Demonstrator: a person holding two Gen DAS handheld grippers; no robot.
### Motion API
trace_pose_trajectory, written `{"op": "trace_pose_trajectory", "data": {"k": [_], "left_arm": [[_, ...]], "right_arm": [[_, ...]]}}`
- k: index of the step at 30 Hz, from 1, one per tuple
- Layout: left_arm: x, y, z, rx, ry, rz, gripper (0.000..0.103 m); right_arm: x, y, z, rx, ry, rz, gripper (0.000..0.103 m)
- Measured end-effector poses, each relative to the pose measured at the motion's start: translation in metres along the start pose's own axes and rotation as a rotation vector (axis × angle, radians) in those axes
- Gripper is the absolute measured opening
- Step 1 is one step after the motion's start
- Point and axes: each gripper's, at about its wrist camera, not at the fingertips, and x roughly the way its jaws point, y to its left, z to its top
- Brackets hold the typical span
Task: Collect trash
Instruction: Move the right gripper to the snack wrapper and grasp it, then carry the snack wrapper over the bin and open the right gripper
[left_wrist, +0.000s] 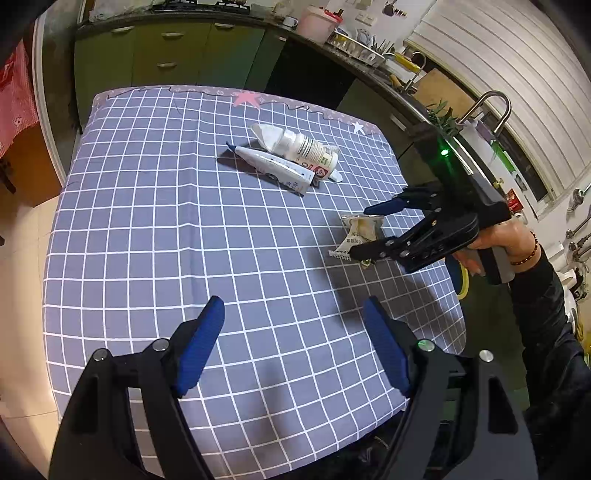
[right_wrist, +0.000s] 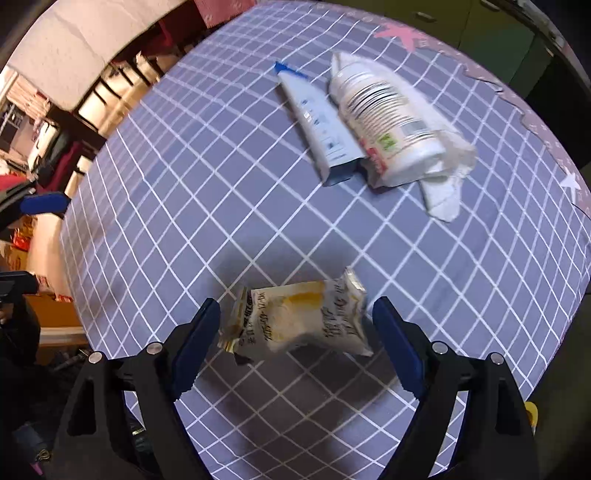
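A crumpled white and yellow snack wrapper (right_wrist: 295, 321) lies on the grey-blue checked tablecloth (right_wrist: 184, 184). My right gripper (right_wrist: 295, 306) hangs over it, open, a blue pad on either side of the wrapper; neither pad presses on it. In the left wrist view the wrapper (left_wrist: 364, 225) lies between the right gripper's (left_wrist: 360, 232) tips. Farther back lie a white plastic bottle (left_wrist: 306, 147), a blue and white toothpaste box (left_wrist: 273, 166) and a crumpled tissue (left_wrist: 266, 134), all touching. My left gripper (left_wrist: 293, 310) stands open over bare cloth near the front edge, holding nothing.
Green kitchen cabinets (left_wrist: 166, 55) and a counter with a dish rack (left_wrist: 358, 48) and sink tap (left_wrist: 417, 70) run behind and to the right of the table. A red checked cloth (left_wrist: 14, 96) hangs at the left. Pale floor tiles (left_wrist: 22, 258) border the table's left side.
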Motion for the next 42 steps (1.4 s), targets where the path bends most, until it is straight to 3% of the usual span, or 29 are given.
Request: {"op": "trace_pose_trajectory", "data": {"k": [3,5,9,11,22,26,30,34,39,41,42], "left_arm": [[0.000,0.002,-0.002,0.001,0.004,0.000,0.073],[-0.001,0.004,-0.003,-0.001,0.005,0.001,0.073],[-0.001,0.007,-0.004,-0.009,0.004,0.004,0.073],[-0.001,0.006,-0.005,-0.008,0.007,0.004,0.073],[0.000,-0.007,-0.001,0.025,0.012,0.004,0.073],[0.001,-0.012,0.002,0.047,0.010,0.005,0.073],[0.005,-0.014,0.008,0.054,0.008,-0.002,0.074],[0.011,-0.016,0.012,0.051,0.016,-0.005,0.074],[0.015,-0.027,0.015,0.069,0.023,-0.006,0.074],[0.015,-0.031,0.015,0.078,0.025,-0.003,0.075],[0.015,-0.033,0.015,0.083,0.027,0.001,0.075]], "right_arm": [[0.010,0.006,0.000,-0.016,0.027,-0.037,0.083],[0.015,0.009,-0.001,-0.020,0.033,-0.049,0.073],[0.016,0.013,-0.005,-0.014,0.010,-0.056,0.067],[0.009,0.015,-0.009,0.001,-0.017,-0.048,0.056],[-0.035,-0.004,-0.046,0.082,-0.129,-0.028,0.053],[-0.078,-0.036,-0.088,0.189,-0.213,-0.058,0.054],[-0.116,-0.096,-0.158,0.403,-0.259,-0.170,0.054],[-0.124,-0.158,-0.236,0.616,-0.195,-0.291,0.055],[-0.104,-0.213,-0.293,0.775,-0.125,-0.316,0.056],[-0.092,-0.224,-0.301,0.806,-0.109,-0.308,0.069],[-0.088,-0.229,-0.303,0.820,-0.104,-0.311,0.071]]}}
